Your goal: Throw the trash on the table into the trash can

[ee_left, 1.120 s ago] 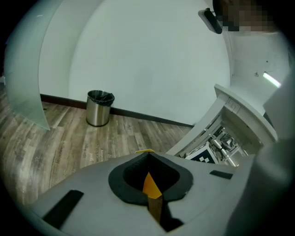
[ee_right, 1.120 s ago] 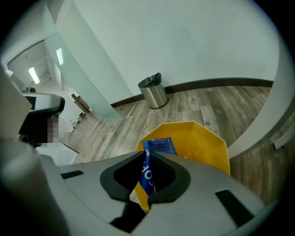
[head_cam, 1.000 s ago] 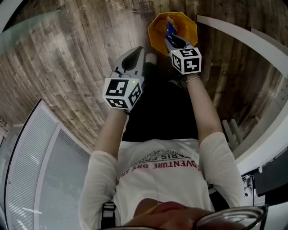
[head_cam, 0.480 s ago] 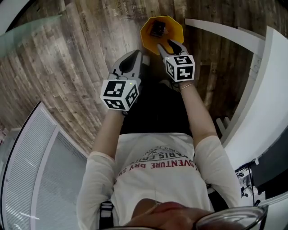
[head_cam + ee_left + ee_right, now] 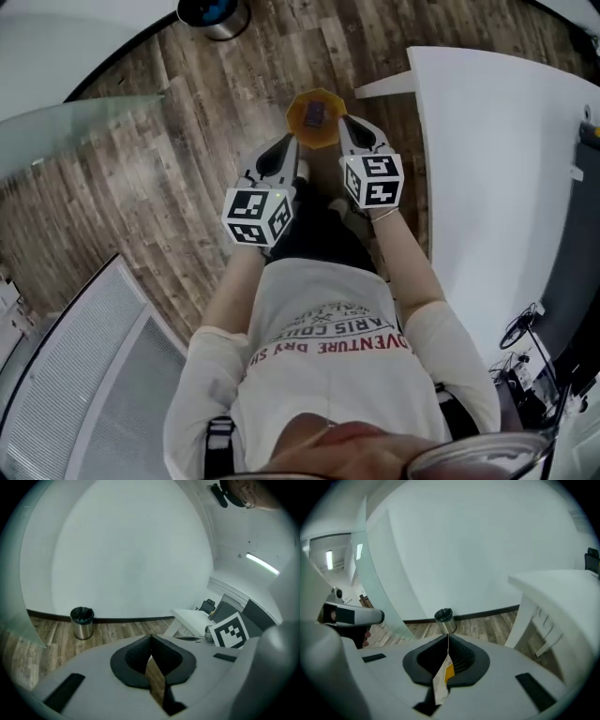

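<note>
The trash (image 5: pixel 316 114) is lying inside the orange can (image 5: pixel 298 112) — a small dark patch on its bottom, too small to tell which way its long axis is running. The can is standing upright on the wood floor (image 5: pixel 187 159), mouth facing up, near the corner of the white bench (image 5: pixel 487 169). The right gripper (image 5: pixel 343 122) is hanging over the can's right edge, pointing forward and down. Its jaws have just been closing and are meeting at the tips with nothing between them — only white and yellow is showing through the slot behind. The left gripper (image 5: pixel 290 141) is hovering beside it at the can's left, jaws likewise pressed together and empty. A steel bin (image 5: pixel 214 14) is standing well apart, by the wall
</note>
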{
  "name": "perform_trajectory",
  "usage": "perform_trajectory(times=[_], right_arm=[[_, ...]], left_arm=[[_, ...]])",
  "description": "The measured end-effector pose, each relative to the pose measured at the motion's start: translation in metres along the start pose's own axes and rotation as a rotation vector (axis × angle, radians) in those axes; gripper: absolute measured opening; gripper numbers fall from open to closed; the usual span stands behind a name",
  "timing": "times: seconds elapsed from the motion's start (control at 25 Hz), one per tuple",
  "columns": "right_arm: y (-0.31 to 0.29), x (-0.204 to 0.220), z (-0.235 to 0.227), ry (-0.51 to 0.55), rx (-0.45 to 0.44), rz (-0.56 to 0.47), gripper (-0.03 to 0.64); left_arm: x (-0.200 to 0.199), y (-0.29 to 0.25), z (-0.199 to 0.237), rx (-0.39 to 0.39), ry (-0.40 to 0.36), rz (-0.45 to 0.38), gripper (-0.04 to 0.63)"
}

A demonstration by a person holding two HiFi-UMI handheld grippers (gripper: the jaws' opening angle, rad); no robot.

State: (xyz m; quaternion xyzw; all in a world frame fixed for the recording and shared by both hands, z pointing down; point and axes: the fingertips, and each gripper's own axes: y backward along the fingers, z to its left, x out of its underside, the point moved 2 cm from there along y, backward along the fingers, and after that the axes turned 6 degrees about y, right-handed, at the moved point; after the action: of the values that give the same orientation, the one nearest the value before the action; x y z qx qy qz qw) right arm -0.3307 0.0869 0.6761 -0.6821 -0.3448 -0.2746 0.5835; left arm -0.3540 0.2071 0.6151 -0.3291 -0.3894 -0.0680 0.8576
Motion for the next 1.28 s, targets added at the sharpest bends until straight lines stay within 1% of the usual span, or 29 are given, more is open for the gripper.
perform_trajectory(times=[0.16, 0.28, 0.36, 0.44, 0.56, 0.64, 0.76, 0.88, 0.96, 1.12, 1.28], right_arm=[[0.078, -0.060, -0.002, -0.026, 0.062, -0.086, 0.026], [0.143, -0.089, -0.016, -0.064, 0.144, -0.165, 0.026], [0.193, -0.099, -0.034, -0.075, 0.230, -0.225, 0.026], [0.249, -0.101, -0.056, -0.067, 0.340, -0.284, 0.026], [0.328, -0.094, -0.088, -0.077, 0.526, -0.367, 0.026], [0.375, -0.080, -0.102, -0.101, 0.613, -0.393, 0.026], [0.444, -0.047, -0.119, -0.154, 0.742, -0.417, 0.026], [0.511, -0.005, -0.130, -0.233, 0.915, -0.434, 0.026], [0.552, 0.021, -0.133, -0.282, 1.016, -0.440, 0.026], [0.616, 0.066, -0.126, -0.353, 1.161, -0.440, 0.026], [0.668, 0.095, -0.112, -0.418, 1.294, -0.468, 0.026]], left_arm=[[-0.045, 0.027, -0.057, 0.076, -0.054, -0.019, 0.023], [-0.076, 0.037, -0.103, 0.155, -0.113, -0.042, 0.023], [-0.094, 0.039, -0.144, 0.223, -0.158, -0.067, 0.023], [-0.103, 0.041, -0.192, 0.298, -0.203, -0.083, 0.023], [-0.108, 0.034, -0.266, 0.453, -0.294, -0.074, 0.023], [-0.098, 0.034, -0.311, 0.535, -0.338, -0.056, 0.023], [-0.068, 0.037, -0.380, 0.663, -0.389, -0.012, 0.023], [-0.030, 0.040, -0.449, 0.828, -0.456, 0.061, 0.023], [-0.007, 0.043, -0.488, 0.917, -0.492, 0.102, 0.023], [0.029, 0.060, -0.542, 1.050, -0.546, 0.158, 0.023], [0.051, 0.079, -0.583, 1.165, -0.597, 0.194, 0.023]])
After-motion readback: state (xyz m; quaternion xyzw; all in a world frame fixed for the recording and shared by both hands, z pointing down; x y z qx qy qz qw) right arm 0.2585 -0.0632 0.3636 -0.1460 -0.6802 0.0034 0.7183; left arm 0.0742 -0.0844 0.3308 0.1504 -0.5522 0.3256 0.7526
